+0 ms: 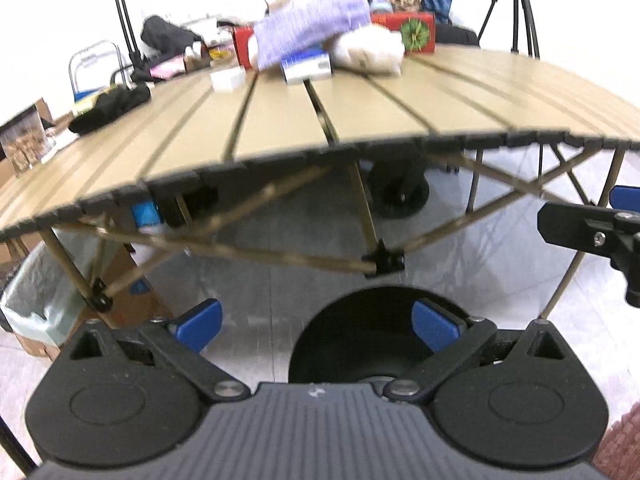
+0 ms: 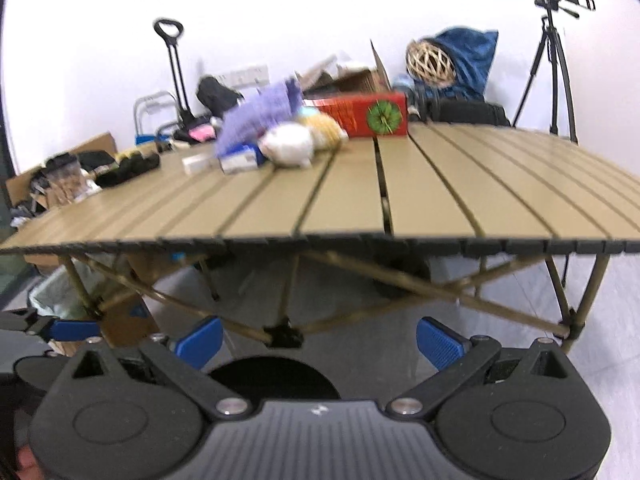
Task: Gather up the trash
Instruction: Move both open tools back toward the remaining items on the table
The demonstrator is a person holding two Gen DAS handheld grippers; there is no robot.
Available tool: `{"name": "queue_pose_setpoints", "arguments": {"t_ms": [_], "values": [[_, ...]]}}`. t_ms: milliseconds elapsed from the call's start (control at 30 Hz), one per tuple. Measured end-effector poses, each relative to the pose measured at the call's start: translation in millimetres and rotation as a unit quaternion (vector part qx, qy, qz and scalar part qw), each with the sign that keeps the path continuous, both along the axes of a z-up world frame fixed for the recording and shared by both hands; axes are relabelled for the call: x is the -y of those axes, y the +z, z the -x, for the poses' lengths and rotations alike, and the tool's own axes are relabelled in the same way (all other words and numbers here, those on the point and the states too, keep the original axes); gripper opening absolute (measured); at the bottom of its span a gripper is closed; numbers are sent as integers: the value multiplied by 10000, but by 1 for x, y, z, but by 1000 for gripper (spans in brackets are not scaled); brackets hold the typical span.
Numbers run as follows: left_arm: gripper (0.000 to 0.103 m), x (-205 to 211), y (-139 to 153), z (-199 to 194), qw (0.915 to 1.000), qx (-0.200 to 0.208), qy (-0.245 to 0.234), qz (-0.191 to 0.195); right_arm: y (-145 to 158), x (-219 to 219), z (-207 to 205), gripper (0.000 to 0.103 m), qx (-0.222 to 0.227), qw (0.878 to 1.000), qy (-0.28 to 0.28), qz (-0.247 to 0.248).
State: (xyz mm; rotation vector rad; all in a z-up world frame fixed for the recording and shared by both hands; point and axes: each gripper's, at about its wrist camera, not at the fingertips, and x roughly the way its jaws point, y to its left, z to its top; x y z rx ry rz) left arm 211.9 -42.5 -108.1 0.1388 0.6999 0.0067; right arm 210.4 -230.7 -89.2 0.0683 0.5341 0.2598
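At the bottom of each wrist view, a gripper is hanging below and in front of the table's (image 1: 280, 120) near edge, above a grey floor. The left gripper (image 1: 316, 326) is holding its jaws wide apart with nothing between them; a black round bin (image 1: 360, 344) is lying just beyond its blue pads. The right gripper (image 2: 318, 340) is likewise spread wide and holding nothing, and it is also showing as a black arm at the right edge of the left view.

The clutter is sitting at the far side of the table, in the upper middle of both frames: a purple cloth (image 1: 312, 26) is draping over a blue-and-white box (image 1: 306, 65), a white soft lump (image 1: 370, 51) is lying just beside it, and a red box (image 2: 364, 114) is standing behind them. A small white box (image 1: 228, 79) is resting to the left, and a black bundle (image 1: 110, 110) is lying near the table's left edge. A lined bin (image 1: 36, 300) is standing on the floor at lower left, under the table's corner.
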Motion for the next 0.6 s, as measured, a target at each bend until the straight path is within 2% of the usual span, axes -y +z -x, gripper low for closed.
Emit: {"name": "queue_pose_setpoints", "arguments": {"t_ms": [200, 600], "values": [[103, -4, 21, 7, 9990, 442, 2, 116, 22, 2, 11, 103, 543, 9983, 143, -161], [103, -16, 66, -13, 9914, 1226, 346, 303, 55, -15, -1, 103, 1311, 9910, 253, -43]]}}
